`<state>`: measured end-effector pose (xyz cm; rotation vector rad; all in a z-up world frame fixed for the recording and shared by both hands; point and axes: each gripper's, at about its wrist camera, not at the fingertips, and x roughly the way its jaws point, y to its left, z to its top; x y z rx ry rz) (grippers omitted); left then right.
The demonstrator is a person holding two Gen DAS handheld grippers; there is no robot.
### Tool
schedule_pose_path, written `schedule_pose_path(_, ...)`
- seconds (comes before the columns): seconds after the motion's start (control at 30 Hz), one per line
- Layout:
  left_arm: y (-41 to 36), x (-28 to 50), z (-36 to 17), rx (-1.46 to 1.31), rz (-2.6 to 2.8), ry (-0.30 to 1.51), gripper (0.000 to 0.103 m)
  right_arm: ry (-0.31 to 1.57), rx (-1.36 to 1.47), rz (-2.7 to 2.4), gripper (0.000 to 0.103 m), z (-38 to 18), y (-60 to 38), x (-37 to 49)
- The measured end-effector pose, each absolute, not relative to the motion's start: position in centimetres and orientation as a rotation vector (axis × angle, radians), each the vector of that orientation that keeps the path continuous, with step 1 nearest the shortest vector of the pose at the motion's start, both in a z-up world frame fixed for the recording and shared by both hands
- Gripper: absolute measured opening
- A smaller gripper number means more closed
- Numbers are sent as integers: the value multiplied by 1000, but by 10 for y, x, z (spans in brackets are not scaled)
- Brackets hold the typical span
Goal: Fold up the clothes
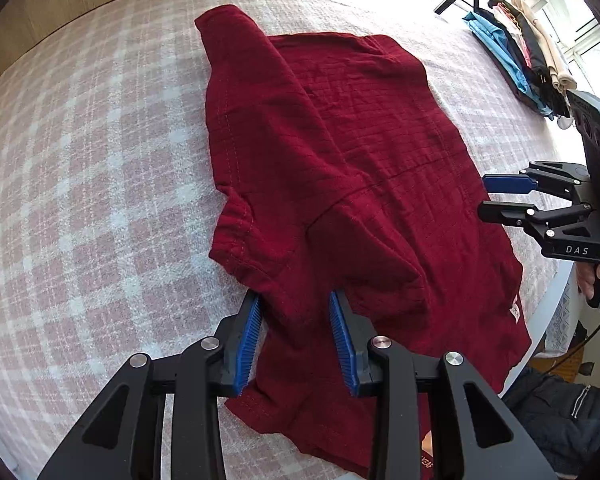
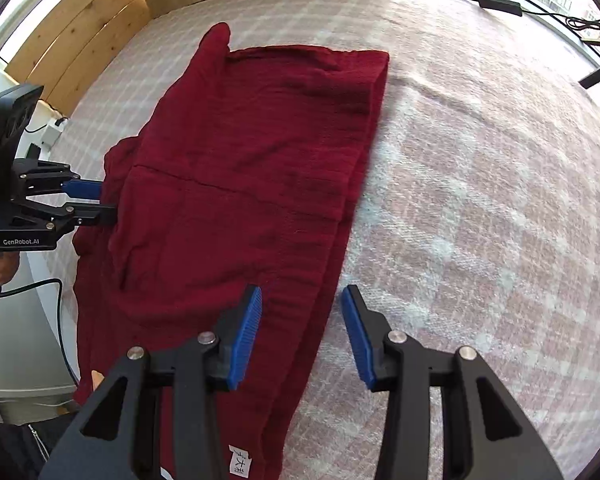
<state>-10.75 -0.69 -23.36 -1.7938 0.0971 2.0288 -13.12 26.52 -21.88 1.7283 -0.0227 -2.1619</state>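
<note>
left gripper point(image 1: 296, 320) spread wide, blue ribbed pads on either side of a bunched sleeve hem of the dark red crinkled cotton shirt point(image 1: 340, 152), cloth between the jaws but not pinched; right gripper point(image 2: 302, 316) likewise released, holding nothing, one pad over the shirt's folded right edge, the other over the pink and white checked blanket point(image 2: 480, 200); shirt lying flat on that blanket, partly folded, near end hanging a little past the table edge; long axis running away from both cameras, hem end with the white label point(image 2: 239, 460) nearest, a sleeve poking out at the far left corner; likely trouble: closing on only the top layer of the sleeve, so the fold drags crooked; or tugging the hanging end and sliding the whole garment off; stack of folded clothes point(image 1: 520, 60) well apart at far right.
</note>
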Motion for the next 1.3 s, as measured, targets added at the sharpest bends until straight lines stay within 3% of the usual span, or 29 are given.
schedule_pose_path(0.07, -7, -106, -234, -1788, 2031, 102, 17, -32, 1717, -2155, 38, -219, 265, -132)
schedule_pose_path(0.1, -8, -105, -234, -1785, 2032, 104, 10, -30, 1716, -2161, 30, -220, 266, -132)
schedule_pose_path(0.23, -11, -101, -229, -1756, 2028, 102, 6, -173, 1721, -2145, 12, -224, 281, -135)
schedule_pose_path(0.33, -17, -97, -220, -1724, 2022, 67, 6, -305, 1720, -2130, 6, -226, 295, -136)
schedule_pose_path(0.43, -25, -95, -213, -1702, 2016, 52, 6, -395, 1693, -2130, 5, -222, 306, -137)
schedule_pose_path(0.53, -29, -94, -213, -1712, 1998, 48, 6, -252, 1698, -2207, 9, -216, 301, -136)
schedule_pose_path(0.57, -30, -93, -213, -1709, 1995, 49, 6, -243, 1725, -2186, 13, -218, 298, -137)
schedule_pose_path(0.63, -30, -90, -211, -1698, 1987, 46, 6, -243, 1758, -2137, 33, -223, 297, -145)
schedule_pose_path(0.77, -21, -89, -209, -1685, 1971, 63, 6, -198, 1770, -2160, 46, -222, 287, -145)
schedule_pose_path(0.87, -15, -88, -208, -1677, 1961, 75, 6, -115, 1776, -2184, 38, -221, 278, -142)
schedule_pose_path(0.9, -16, -87, -208, -1676, 1960, 75, 6, -107, 1783, -2176, 14, -221, 278, -142)
schedule_pose_path(0.93, -16, -86, -208, -1675, 1958, 74, 6, -108, 1792, -2166, 10, -222, 278, -142)
schedule_pose_path(1.13, -23, -79, -204, -1673, 1947, 49, 6, -181, 1799, -2123, 6, -218, 292, -146)
schedule_pose_path(1.3, -22, -71, -199, -1666, 1929, 57, 6, -159, 1853, -2077, 20, -223, 279, -153)
